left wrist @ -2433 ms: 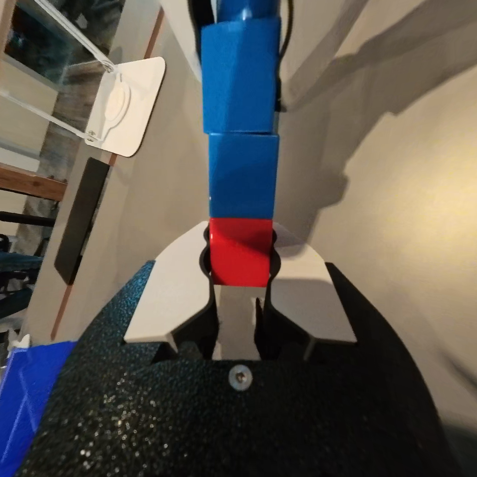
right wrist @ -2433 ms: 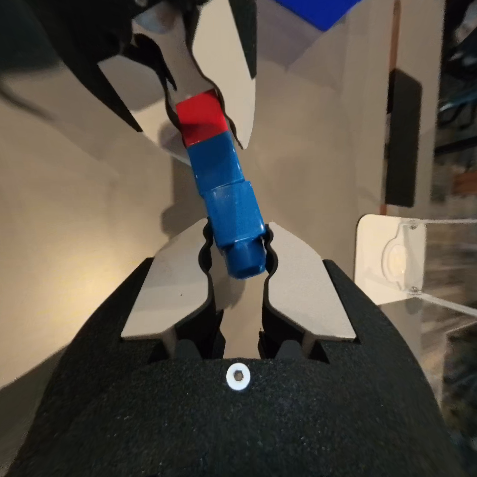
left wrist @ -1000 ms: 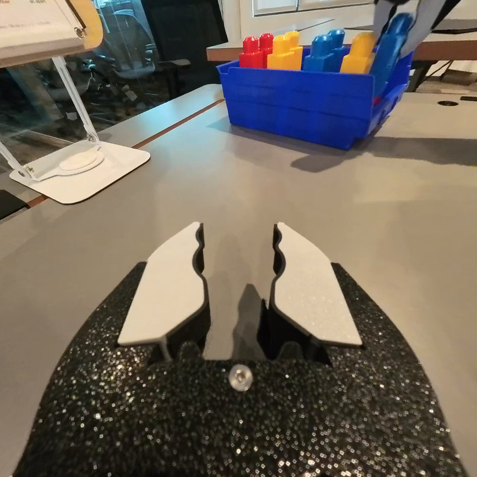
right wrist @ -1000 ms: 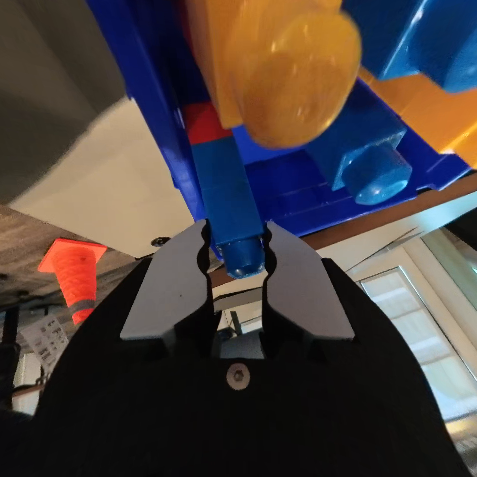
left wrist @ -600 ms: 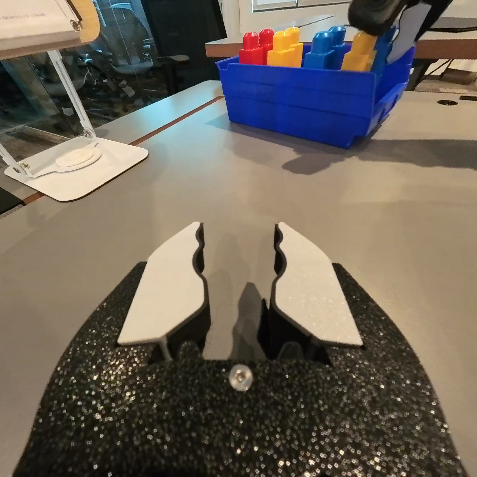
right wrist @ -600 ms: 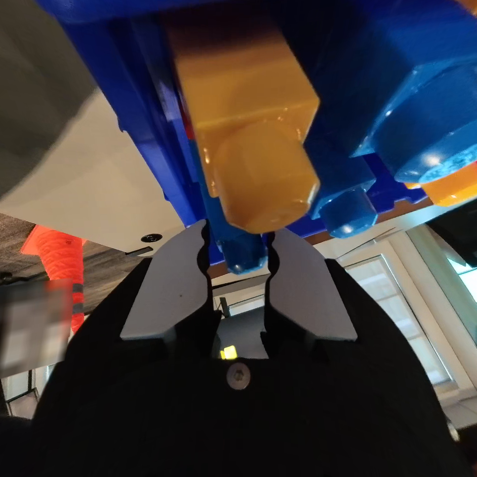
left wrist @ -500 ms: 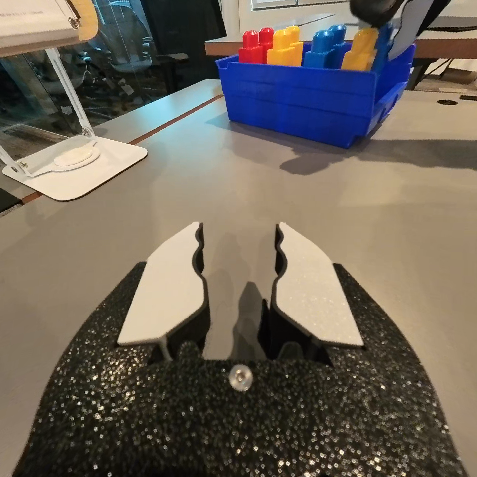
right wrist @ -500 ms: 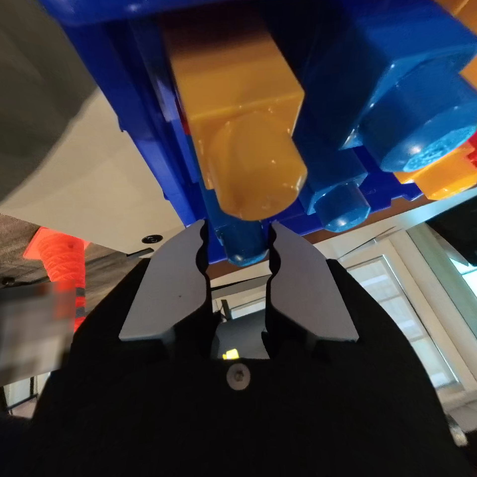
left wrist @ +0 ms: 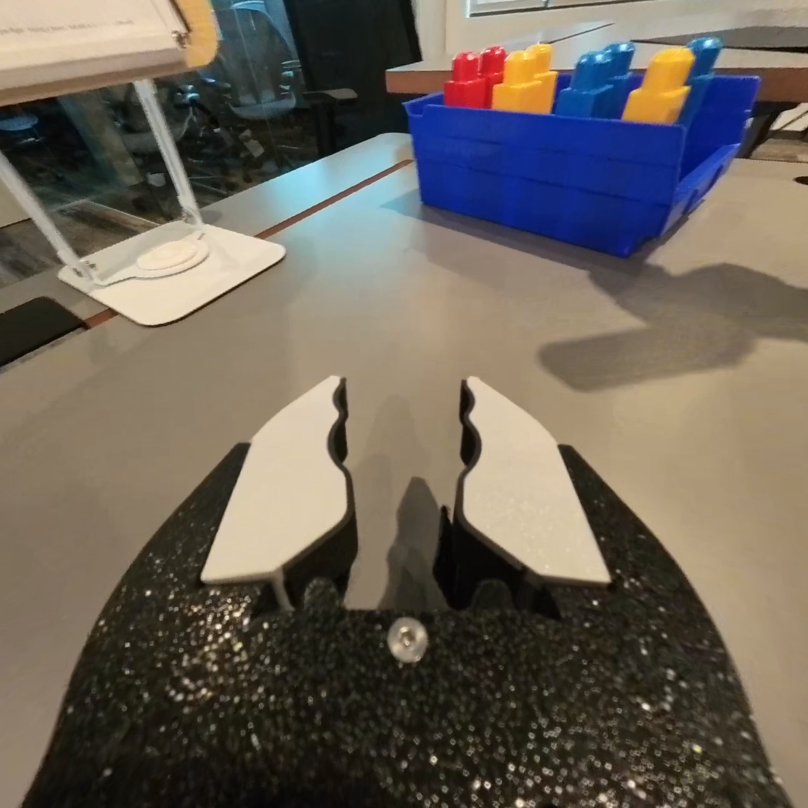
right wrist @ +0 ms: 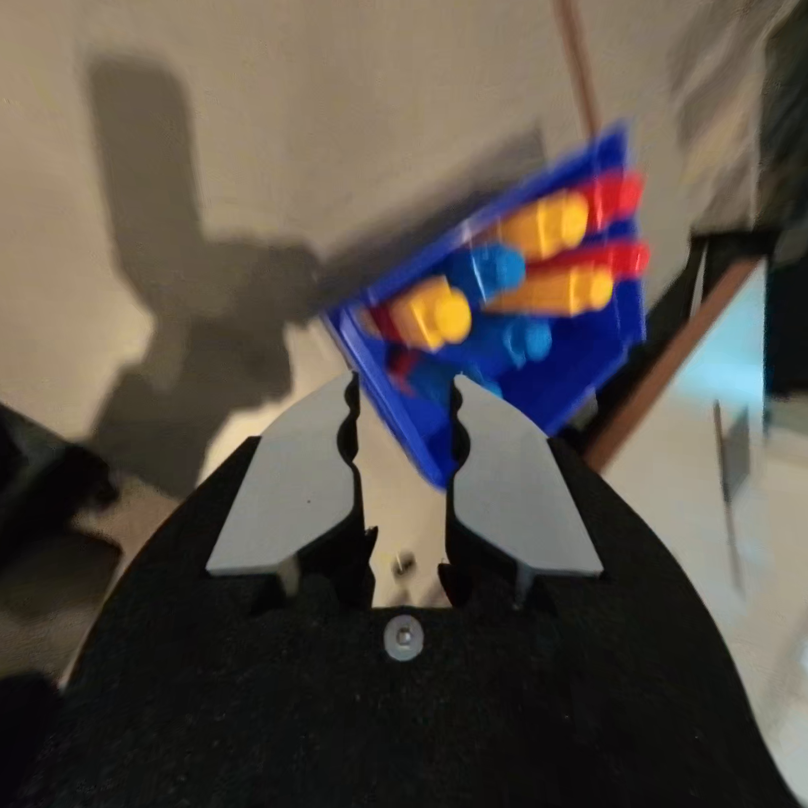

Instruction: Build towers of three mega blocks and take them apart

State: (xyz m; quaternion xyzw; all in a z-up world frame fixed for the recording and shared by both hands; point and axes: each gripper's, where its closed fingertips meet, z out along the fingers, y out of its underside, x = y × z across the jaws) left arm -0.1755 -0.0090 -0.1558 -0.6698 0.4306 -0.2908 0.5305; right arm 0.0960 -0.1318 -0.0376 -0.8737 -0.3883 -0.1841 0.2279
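Note:
A blue bin [left wrist: 546, 175] stands on the grey table [left wrist: 393, 284] at the far right of the left wrist view. In it stand red [left wrist: 470, 81], yellow [left wrist: 524, 81] and blue [left wrist: 599, 74] mega blocks, upright. My left gripper [left wrist: 403, 387] is open and empty, low over bare table well short of the bin. In the blurred right wrist view, my right gripper [right wrist: 404, 382] is open and empty, off the bin [right wrist: 384, 419] on its near side and looking down into it. Yellow [right wrist: 437, 315], blue [right wrist: 494, 266] and red [right wrist: 621, 196] blocks show inside.
A white stand base [left wrist: 175, 280] with a clear post carries a board [left wrist: 87, 43] at the table's left edge. A brown seam [left wrist: 328, 205] crosses the table. A second table [left wrist: 437, 76] lies behind the bin. A dark gripper shadow [left wrist: 656, 350] falls on the table at right.
My right gripper has let go of the blue block it held in the bin, pulled away fast, and left the left wrist view. My left gripper stays open, little moved.

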